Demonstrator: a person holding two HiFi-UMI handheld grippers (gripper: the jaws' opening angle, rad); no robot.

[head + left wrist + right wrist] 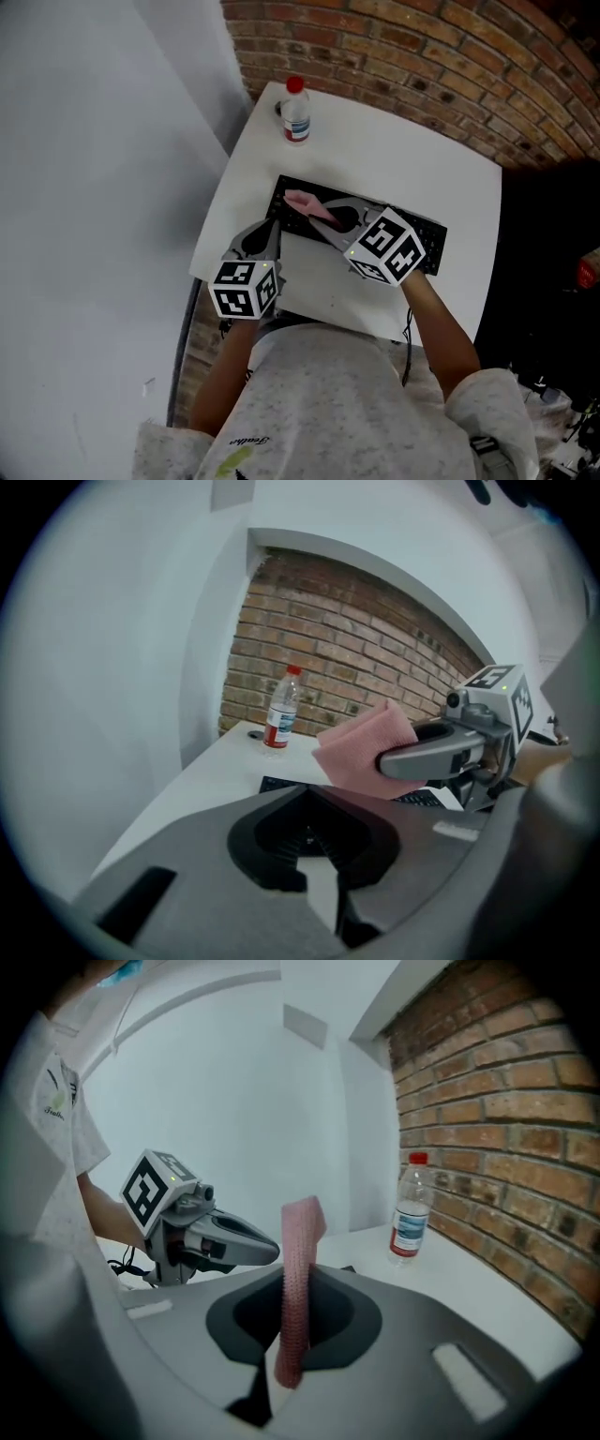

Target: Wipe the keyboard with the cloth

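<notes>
A black keyboard (427, 234) lies across the middle of a white table (375, 141). My right gripper (319, 214) is over the keyboard's left half, shut on a folded pink cloth (302, 202). In the right gripper view the cloth (302, 1241) stands up edge-on from between the jaws of that gripper (298, 1279). My left gripper (271, 227) is at the keyboard's left front corner, shut with nothing in it. The left gripper view shows its own closed tips (314, 803), and beyond them the right gripper (441, 752) and the cloth (361, 747) above the keyboard (281, 785).
A clear water bottle (295, 111) with a red cap stands at the table's far left corner, also in the left gripper view (281, 710) and the right gripper view (410, 1208). A brick wall (422, 47) runs behind the table. A cable (409, 328) hangs over the near edge.
</notes>
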